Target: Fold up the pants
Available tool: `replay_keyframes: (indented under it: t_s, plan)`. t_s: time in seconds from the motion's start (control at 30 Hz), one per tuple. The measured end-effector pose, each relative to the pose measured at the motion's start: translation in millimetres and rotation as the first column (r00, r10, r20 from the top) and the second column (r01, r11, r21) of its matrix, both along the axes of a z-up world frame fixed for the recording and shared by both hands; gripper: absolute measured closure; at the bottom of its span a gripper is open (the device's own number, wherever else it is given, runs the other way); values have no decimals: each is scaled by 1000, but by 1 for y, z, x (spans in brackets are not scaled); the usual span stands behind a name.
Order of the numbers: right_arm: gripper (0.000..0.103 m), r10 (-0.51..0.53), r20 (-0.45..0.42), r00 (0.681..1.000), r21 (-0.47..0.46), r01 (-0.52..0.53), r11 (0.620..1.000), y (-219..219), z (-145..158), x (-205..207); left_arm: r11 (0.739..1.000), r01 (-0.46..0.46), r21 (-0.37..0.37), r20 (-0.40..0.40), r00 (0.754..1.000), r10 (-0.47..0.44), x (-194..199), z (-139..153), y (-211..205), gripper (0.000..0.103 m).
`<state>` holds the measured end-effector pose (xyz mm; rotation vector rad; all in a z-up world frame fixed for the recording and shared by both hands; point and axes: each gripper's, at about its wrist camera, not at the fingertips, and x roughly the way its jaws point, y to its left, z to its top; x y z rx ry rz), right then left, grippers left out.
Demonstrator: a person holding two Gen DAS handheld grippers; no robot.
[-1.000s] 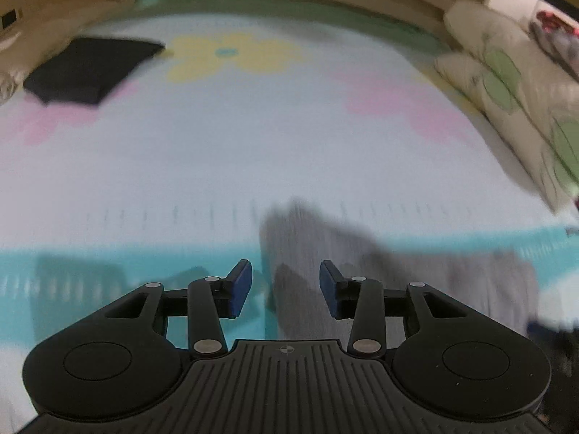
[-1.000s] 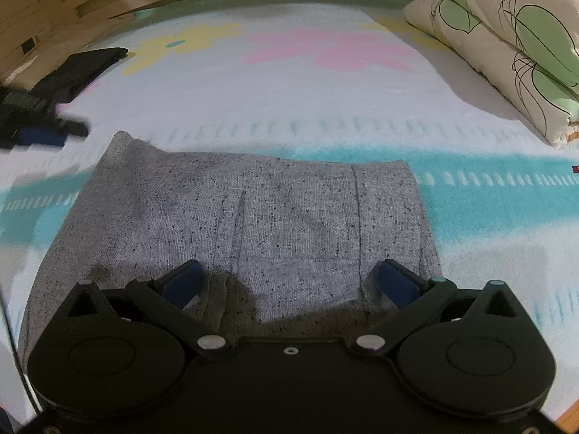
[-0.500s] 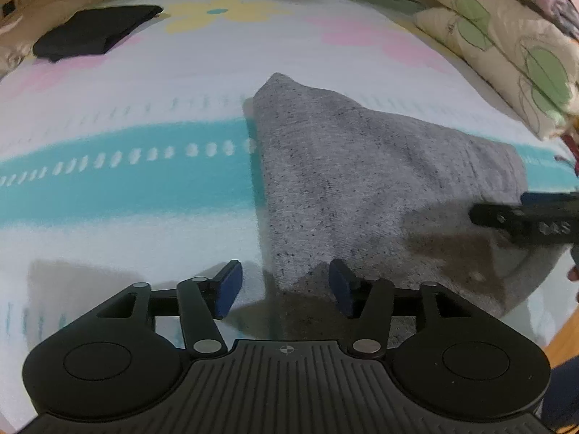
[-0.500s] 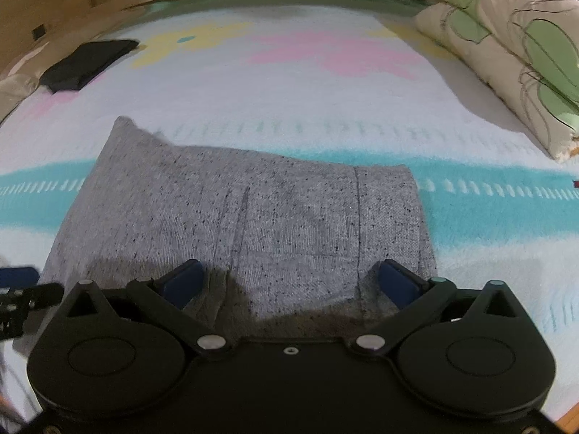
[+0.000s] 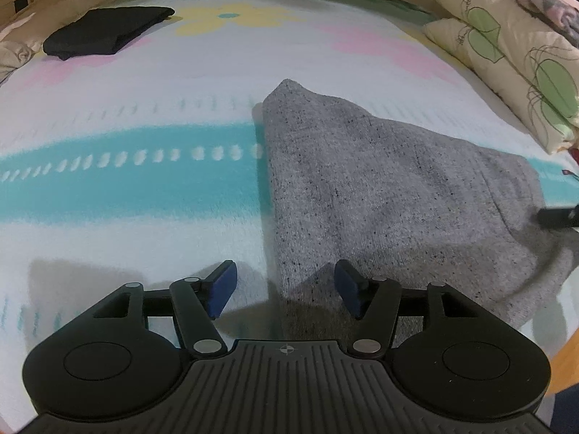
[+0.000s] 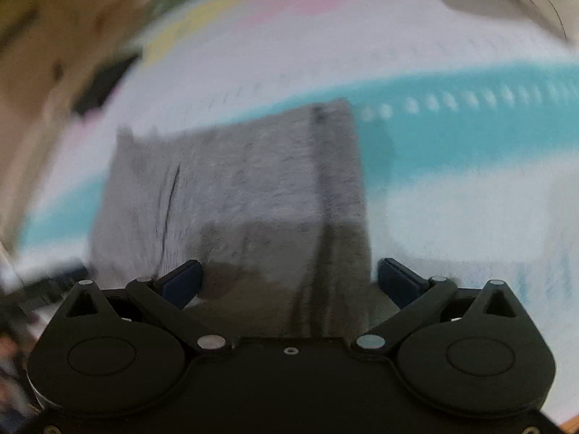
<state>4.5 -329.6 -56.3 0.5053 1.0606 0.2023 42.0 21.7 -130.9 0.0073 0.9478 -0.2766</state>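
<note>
Item 1. Folded pants of speckled grey knit fabric [image 5: 391, 195]: we record them lying flat on the bed, across the turquoise band of the sheet, folded to a compact block. In the right wrist view the same pants [image 6: 231, 188] appear as a roughly rectangular block with a dark seam line running down the right portion; that view is motion-blurred and we cannot read finer detail.

Item 2. Left tool [image 5: 286, 291]: we find its blue-padded jaws spread apart and holding nothing. It hovers at the near left edge of the pants, the left pad over bare sheet, the right pad over grey fabric.

Item 3. Right tool [image 6: 289, 282]: we find its jaws spread wide, nothing between them. The near edge of the pants lies in the gap; whether the pads touch the fabric, we cannot tell. A black part of this tool [image 5: 559, 217] shows at the right margin of the left wrist view, beside the far corner of the pants.

Item 4. Bed sheet, white with turquoise band, pink and yellow flower print [image 5: 137, 188].

Item 5. Folded black garment [image 5: 105, 32], far left on the bed, well apart from the pants.

Item 6. Cream pillows with green leaf print [image 5: 506, 54], stacked at the right edge of the bed.
</note>
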Motion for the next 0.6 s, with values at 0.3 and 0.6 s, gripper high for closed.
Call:
replay_keyframes:
  t_s: [0.3, 0.6]
  plan:
    - [0, -105, -18, 994, 157, 107, 982, -21, -6, 11, 1000, 1, -13, -8, 1000, -1, 4, 0, 3, 44]
    - [0, 58, -36, 998, 300, -45, 953, -1, -14, 43, 999, -13, -37, -3, 1000, 13, 15, -2, 4, 44]
